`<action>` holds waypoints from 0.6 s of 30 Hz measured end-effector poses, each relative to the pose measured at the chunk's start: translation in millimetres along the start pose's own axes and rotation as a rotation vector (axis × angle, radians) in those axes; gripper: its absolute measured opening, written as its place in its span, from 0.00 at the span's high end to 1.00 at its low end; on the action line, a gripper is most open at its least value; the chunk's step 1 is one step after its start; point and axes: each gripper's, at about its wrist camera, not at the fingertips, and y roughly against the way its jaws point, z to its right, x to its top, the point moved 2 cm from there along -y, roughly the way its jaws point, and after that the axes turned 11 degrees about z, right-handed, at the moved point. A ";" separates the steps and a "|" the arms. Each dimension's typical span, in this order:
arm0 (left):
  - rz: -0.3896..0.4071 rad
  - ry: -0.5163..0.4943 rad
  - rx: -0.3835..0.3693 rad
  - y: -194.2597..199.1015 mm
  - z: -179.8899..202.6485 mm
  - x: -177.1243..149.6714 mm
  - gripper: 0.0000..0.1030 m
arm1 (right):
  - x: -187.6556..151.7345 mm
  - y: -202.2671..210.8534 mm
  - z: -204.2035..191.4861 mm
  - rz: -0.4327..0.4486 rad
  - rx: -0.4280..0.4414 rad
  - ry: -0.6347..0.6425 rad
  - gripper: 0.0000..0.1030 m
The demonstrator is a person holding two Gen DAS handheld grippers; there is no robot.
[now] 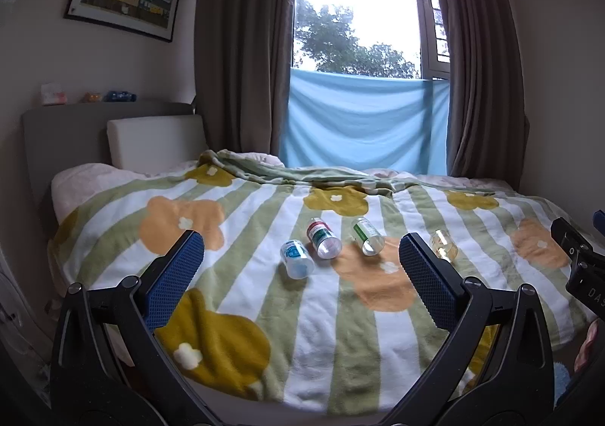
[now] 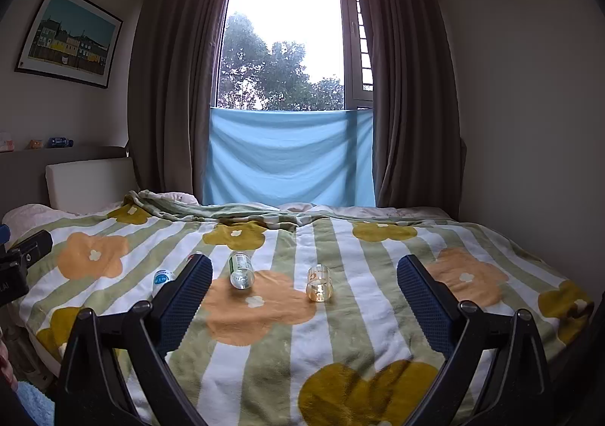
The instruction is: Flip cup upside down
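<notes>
Here, I'm holding both tools wide open and empty over the bed (image 2: 378, 343).
The amber cup (image 2: 319, 283) is lying ahead between the right tool (image 2: 304, 288) fingers; left tool (image 1: 301, 263) is facing three more cups.

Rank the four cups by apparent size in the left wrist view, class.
1. red-label cup and blue-label cup: alike, and nearer.
2. green-label cup.
3. amber cup, partly hidden by the left gripper.

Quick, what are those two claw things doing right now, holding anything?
Left gripper: open, holding nothing.
Right gripper: open, holding nothing.
</notes>
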 end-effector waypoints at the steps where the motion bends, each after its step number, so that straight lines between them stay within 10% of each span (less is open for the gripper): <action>1: 0.000 -0.002 0.002 0.4 0.1 -0.2 0.00 | 0.3 0.4 -0.2 0.001 0.000 -0.001 0.05; 18: -0.018 -0.023 -0.022 -3.3 7.9 -3.9 0.00 | -1.2 -0.1 1.3 -0.008 -0.006 -0.008 0.05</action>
